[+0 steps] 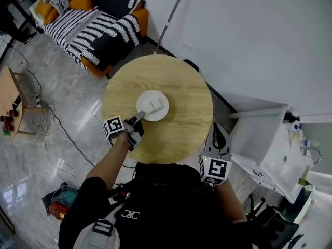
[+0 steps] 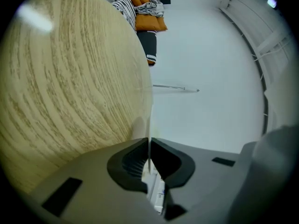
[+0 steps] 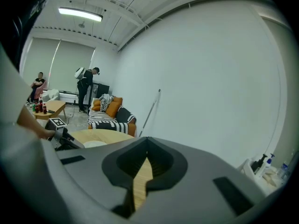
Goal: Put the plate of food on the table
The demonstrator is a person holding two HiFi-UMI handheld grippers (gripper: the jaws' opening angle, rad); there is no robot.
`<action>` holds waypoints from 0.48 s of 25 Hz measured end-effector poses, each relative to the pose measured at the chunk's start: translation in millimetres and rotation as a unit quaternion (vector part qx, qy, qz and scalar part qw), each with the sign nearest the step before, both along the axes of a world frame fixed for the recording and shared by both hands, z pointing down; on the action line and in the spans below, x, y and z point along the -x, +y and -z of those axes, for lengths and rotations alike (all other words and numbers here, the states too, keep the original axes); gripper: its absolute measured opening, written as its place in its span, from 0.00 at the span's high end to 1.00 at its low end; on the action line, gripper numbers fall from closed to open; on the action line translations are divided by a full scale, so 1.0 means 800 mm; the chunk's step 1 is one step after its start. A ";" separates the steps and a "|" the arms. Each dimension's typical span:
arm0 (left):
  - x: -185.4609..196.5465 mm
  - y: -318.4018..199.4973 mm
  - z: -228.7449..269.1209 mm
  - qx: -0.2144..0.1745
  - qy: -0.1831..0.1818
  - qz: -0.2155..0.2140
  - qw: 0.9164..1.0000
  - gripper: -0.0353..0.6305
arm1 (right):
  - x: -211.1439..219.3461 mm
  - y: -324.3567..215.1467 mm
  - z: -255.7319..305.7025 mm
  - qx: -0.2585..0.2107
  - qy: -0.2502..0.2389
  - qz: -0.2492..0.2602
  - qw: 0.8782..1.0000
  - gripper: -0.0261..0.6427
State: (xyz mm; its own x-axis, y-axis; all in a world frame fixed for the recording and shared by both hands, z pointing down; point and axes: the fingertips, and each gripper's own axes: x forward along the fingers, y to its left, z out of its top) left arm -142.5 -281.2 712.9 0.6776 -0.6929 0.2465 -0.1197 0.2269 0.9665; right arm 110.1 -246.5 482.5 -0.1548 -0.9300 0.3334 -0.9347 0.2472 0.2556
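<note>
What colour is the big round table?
Pale tan wood with darker grain lines. The table shows best in the head view.

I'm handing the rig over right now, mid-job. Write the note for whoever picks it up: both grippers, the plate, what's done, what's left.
Left gripper: jaws closed on the near rim of the plate, which carries pale food.
Right gripper: shut and empty, at the near right edge of the table.
Plate: over the middle of the round wooden table, either on it or just above it; contact can't be told.
Done: the plate is at the table.
Left: confirm that it sits flat, open the left jaws, draw the gripper back.
</note>
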 end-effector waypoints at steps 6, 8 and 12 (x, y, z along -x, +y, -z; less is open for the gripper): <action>0.002 -0.008 -0.010 0.005 0.000 -0.008 1.000 0.91 | 0.005 0.003 0.000 0.000 0.009 -0.002 1.000 0.95; 0.002 -0.009 -0.012 0.007 0.000 -0.009 1.000 0.91 | 0.004 0.005 -0.001 0.001 0.009 -0.006 1.000 0.95; 0.001 -0.011 -0.017 0.011 -0.001 -0.004 1.000 0.91 | -0.002 0.011 -0.001 0.000 0.012 -0.014 1.000 0.95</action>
